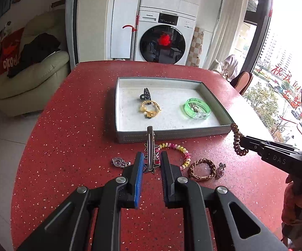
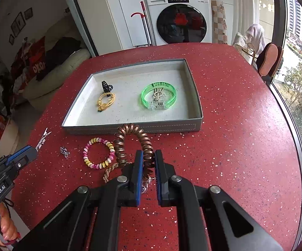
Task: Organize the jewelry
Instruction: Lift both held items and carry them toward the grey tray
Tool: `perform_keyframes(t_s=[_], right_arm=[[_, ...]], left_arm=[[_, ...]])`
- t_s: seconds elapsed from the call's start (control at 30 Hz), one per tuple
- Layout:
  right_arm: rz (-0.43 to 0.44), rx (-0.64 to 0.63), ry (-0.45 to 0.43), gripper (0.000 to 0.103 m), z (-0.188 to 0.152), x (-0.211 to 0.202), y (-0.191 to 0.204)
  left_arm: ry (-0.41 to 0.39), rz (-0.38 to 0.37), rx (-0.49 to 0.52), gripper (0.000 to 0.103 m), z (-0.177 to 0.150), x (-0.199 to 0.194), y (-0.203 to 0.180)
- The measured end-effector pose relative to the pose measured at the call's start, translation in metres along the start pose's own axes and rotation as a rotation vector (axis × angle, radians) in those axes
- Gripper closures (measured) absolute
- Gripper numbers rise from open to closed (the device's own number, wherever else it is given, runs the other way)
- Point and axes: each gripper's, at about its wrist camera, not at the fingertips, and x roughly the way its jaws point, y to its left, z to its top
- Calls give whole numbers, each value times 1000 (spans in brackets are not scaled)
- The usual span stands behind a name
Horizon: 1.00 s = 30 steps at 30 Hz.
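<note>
Red table [image 2: 224, 125]: tray [image 2: 130, 128] near edge beside held coil bracelet [image 2: 130, 142].

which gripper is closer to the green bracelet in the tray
Right. The right gripper, holding a brown coil hair tie, sits just before the tray's front wall below the green bracelet; the left gripper is far left.

1. I'm looking at a red table [image 2: 234, 108], speckled white all over.
2. The tray [image 2: 130, 130] is grey outside, pale inside.
3. In it I see a translucent green bangle [image 2: 158, 96] and a yellow hair tie [image 2: 106, 100].
4. Copper-brown spiral tie [image 2: 130, 142] in view.
5. Pink, yellow and white coil bracelet [image 2: 98, 153].
6. Blue pads [image 1: 139, 175] line the black fingers.
</note>
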Motion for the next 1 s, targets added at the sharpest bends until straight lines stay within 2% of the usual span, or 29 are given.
perform_keyframes(t_s=[0.6,0.8,1.0], right_arm=[[32,10,-23,91,11,-4,2],[42,37,-20,91,19,0,-5],[60,58,-23,91,36,8,-11]], left_arm=[[-20,-9,29,69,15,2,-9],[-41,-32,34,69,33,9,-12],[-27,-60,32,69,61,35,-13]])
